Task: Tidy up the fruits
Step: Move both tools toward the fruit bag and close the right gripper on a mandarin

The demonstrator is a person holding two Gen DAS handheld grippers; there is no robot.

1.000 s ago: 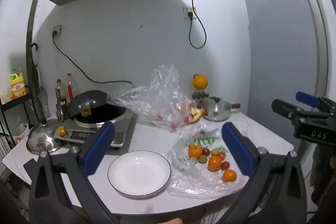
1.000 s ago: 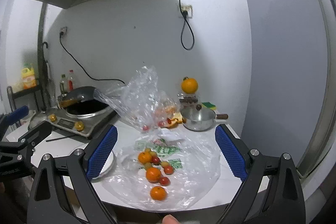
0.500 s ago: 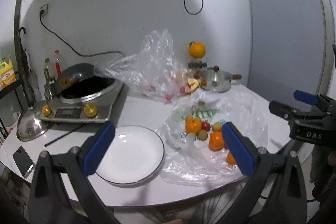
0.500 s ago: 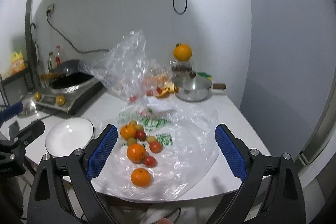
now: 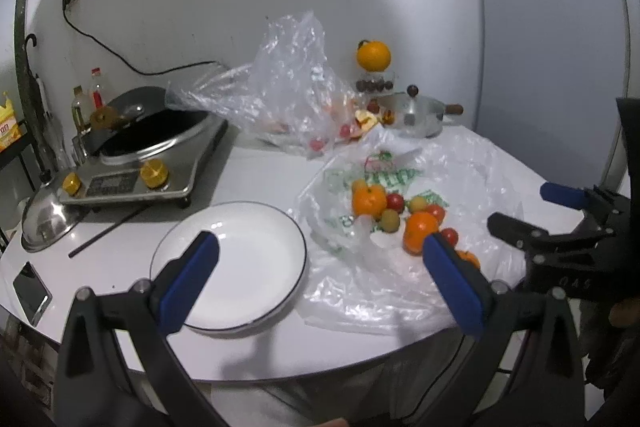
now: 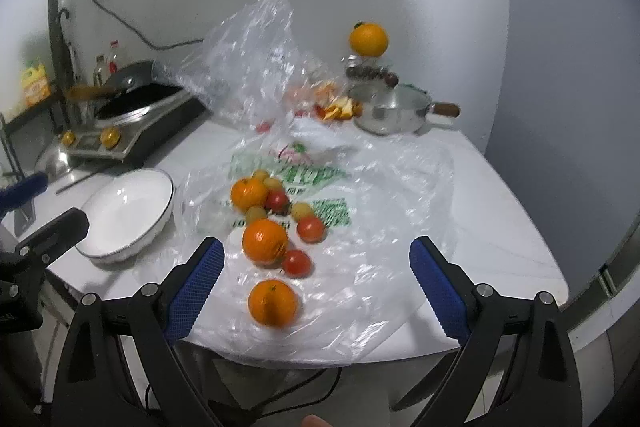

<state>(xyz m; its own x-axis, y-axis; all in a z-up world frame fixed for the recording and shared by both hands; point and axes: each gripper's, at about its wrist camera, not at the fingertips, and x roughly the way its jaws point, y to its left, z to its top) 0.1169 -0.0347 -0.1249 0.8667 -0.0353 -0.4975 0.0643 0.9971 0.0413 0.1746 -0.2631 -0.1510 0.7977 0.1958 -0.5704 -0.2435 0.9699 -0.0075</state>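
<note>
Loose oranges and small red and yellow-green fruits (image 6: 276,211) all lie on the flat clear plastic bag (image 6: 380,187) on the white surface (image 6: 500,211), white round plate (image 5: 240,259) bare, both claws (left (image 5: 320,271), right (image 6: 316,283)) spread and holding nothing: sorting not started.

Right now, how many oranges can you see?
4. Three lie on the flat plastic bag: one at the near edge, one in the middle, one farther back. A bigger one sits atop a jar by the wall. The crumpled bag may hide more.
</note>
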